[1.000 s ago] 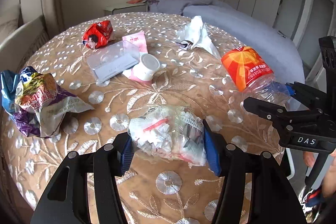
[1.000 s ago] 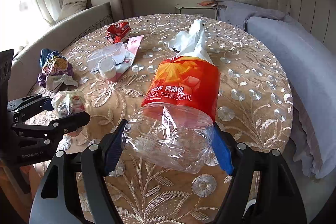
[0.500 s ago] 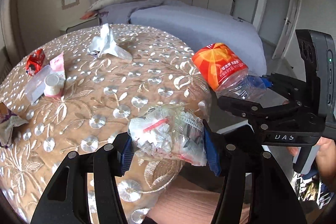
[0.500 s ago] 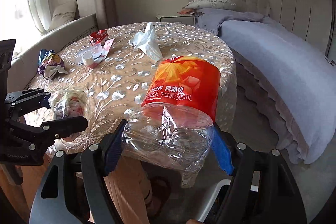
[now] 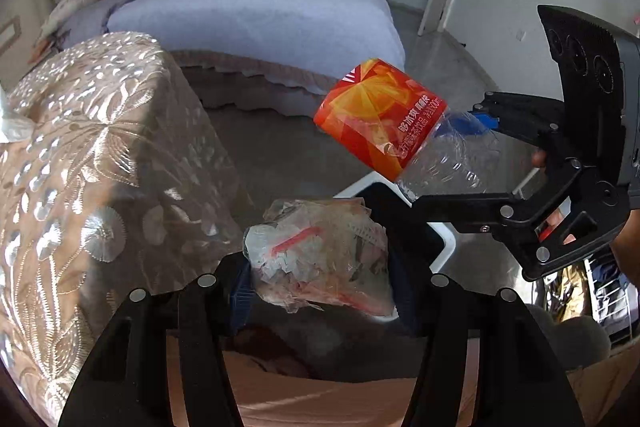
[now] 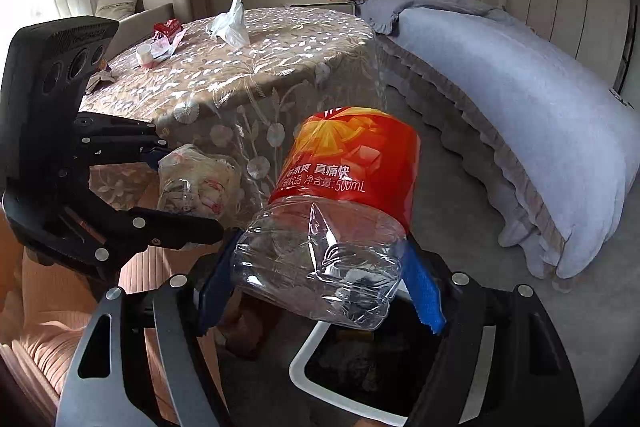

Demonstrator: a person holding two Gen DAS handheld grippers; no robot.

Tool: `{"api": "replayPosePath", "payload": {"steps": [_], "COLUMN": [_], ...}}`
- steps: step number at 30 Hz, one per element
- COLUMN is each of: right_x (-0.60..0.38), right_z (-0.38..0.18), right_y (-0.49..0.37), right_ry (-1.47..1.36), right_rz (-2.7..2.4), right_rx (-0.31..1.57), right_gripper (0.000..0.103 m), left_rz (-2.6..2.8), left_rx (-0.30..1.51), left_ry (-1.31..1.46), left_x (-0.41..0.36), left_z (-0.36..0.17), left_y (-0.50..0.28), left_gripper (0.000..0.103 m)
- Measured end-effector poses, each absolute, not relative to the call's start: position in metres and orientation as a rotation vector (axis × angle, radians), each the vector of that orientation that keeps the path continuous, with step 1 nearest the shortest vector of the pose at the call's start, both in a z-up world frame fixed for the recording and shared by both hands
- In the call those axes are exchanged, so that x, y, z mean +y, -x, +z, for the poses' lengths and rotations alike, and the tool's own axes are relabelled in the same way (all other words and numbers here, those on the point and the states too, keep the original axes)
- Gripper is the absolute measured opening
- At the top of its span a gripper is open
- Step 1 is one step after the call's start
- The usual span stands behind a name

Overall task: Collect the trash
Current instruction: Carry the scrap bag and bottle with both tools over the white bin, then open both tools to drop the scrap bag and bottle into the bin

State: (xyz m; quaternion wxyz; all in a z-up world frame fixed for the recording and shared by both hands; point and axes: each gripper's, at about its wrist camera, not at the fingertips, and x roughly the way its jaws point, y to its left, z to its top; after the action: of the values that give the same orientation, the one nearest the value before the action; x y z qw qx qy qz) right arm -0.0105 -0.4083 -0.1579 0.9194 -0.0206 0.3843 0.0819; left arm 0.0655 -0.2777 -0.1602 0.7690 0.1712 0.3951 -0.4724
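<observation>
My left gripper (image 5: 320,277) is shut on a clear plastic bag of paper scraps (image 5: 320,259), held in the air beside the table. It also shows in the right wrist view (image 6: 196,183). My right gripper (image 6: 320,279) is shut on a crushed plastic bottle with an orange-red label (image 6: 332,227), also seen in the left wrist view (image 5: 396,131). Both hover above a white-rimmed trash bin with a dark liner (image 6: 304,359), whose rim shows behind the bag in the left wrist view (image 5: 444,247).
The round table with embroidered cloth (image 6: 248,67) still holds a crumpled white tissue (image 6: 228,25), a red snack wrapper (image 6: 168,27) and a small white cup (image 6: 145,55). A bed with grey-blue cover (image 6: 520,87) stands to the right. Grey floor lies between.
Both grippers have swung off the table to the right and lowered, carrying the bag and bottle over the trash bin. The table now lies to the left.
</observation>
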Motion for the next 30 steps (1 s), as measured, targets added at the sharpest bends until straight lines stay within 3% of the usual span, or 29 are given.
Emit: {"api": "replayPosePath", "payload": {"steps": [11,12,13,14,30], "right_x": [-0.47,-0.474,-0.48,-0.484,-0.489], "right_z": [-0.215,-0.219,-0.224,-0.227,-0.244], "right_y": [0.034,0.034,0.035,0.036,0.031], "right_ry": [-0.017,-0.029,-0.039,-0.042,-0.015], "right_rz": [0.13,0.144,0.15,0.134,0.166], "right_rx": [0.918,0.932,0.943,0.935,1.012], "right_gripper": [0.075,0.077,0.093,0.098,0.098], "left_rz": [-1.247,-1.265,-1.28,-1.28,-1.276], "left_rx": [0.934,0.944,0.952,0.948,0.967], "left_ry": [-0.634,-0.646,-0.657,-0.672,-0.643], "left_x": [-0.377,-0.384,-0.389,-0.394,-0.395], "left_z": [-0.233,-0.238,-0.243,-0.246,-0.251], "left_y": [-0.042,-0.043,-0.042,-0.042,-0.053], "left_gripper": [0.057,0.062,0.071,0.1,0.098]}}
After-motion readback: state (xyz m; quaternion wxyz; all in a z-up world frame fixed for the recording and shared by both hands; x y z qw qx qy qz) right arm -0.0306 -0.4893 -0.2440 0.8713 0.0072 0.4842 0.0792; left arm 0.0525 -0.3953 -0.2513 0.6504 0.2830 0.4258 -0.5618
